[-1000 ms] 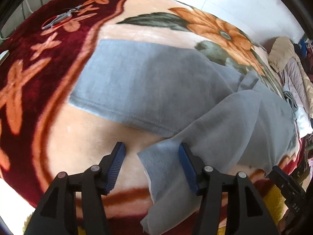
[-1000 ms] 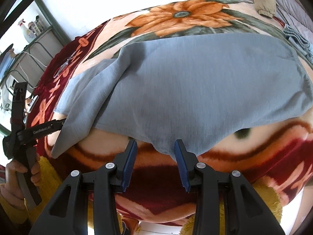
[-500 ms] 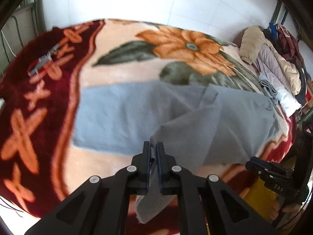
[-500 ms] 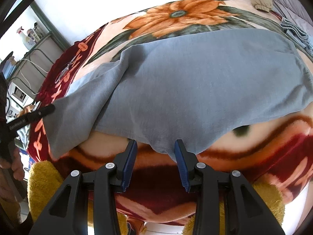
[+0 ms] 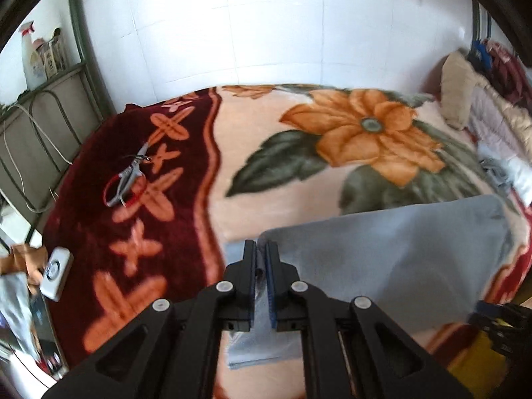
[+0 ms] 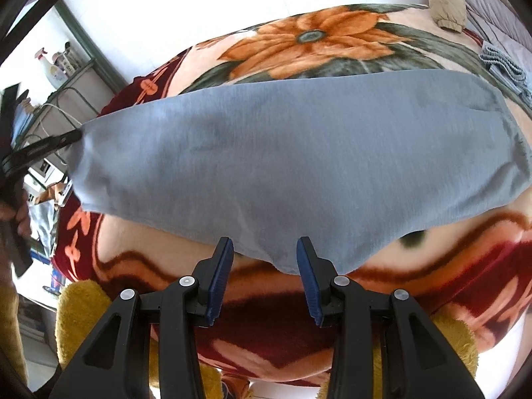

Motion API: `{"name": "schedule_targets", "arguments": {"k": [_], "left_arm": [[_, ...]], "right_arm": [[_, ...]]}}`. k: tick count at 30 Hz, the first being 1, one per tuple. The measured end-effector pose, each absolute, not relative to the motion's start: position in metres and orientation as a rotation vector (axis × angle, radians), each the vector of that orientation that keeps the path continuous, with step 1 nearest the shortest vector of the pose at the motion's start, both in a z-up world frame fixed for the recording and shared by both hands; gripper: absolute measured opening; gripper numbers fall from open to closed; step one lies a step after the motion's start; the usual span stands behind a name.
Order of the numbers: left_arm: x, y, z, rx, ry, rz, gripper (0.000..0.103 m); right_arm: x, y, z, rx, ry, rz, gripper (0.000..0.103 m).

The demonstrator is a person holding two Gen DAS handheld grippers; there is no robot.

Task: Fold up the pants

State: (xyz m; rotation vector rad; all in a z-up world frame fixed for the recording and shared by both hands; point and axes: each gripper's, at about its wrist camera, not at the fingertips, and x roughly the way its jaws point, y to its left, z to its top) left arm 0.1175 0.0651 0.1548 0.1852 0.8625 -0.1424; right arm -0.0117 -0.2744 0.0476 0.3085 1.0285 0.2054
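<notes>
Grey pants (image 6: 299,166) lie across a flowered blanket (image 6: 309,36) on a bed. My left gripper (image 5: 261,249) is shut on the hem of one pant leg (image 5: 382,259) and holds it lifted, laid over toward the far leg; it also shows at the left of the right wrist view (image 6: 50,146). My right gripper (image 6: 264,249) is open, its fingers on either side of the near edge of the pants at the crotch, not closed on the cloth.
Scissors with red handles (image 5: 128,179) lie on the dark red border of the blanket (image 5: 139,199). A pile of clothes (image 5: 482,116) sits at the far right. A metal rack with bottles (image 5: 40,63) stands at left. A white device (image 5: 56,276) lies at the bed's left edge.
My left gripper closed on the near pant leg's hem, lifted it and carried it away across the other leg. My right gripper stayed open in place.
</notes>
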Motion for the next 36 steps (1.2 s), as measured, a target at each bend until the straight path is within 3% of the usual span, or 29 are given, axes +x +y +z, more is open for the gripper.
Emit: {"name": "schedule_targets", "arguments": {"k": [7,17,20,22,31,36], "left_arm": [[0.181,0.072,0.087,0.211,0.986,-0.088,0.006],[0.194,0.061,0.020,0.345,1.048,-0.050,0.012],[0.189,0.059,0.024,0.400,1.027,-0.030,0.026],[0.183,0.059,0.030,0.427,1.009,-0.007,0.049],[0.139,0.082,0.062,0.274,1.036,-0.107,0.063],[0.107,0.097,0.072,0.162,1.058,-0.135,0.064]], "right_arm": [[-0.006,-0.271,0.039,0.271,1.064,0.195,0.040],[0.000,-0.274,0.030,0.267,1.095,0.190,0.040],[-0.001,-0.271,0.033,0.253,1.090,0.193,0.040],[-0.003,-0.267,0.036,0.241,1.085,0.201,0.040],[0.003,-0.211,0.046,0.099,1.101,0.336,0.040],[0.014,-0.165,0.036,-0.052,1.121,0.407,0.040]]}}
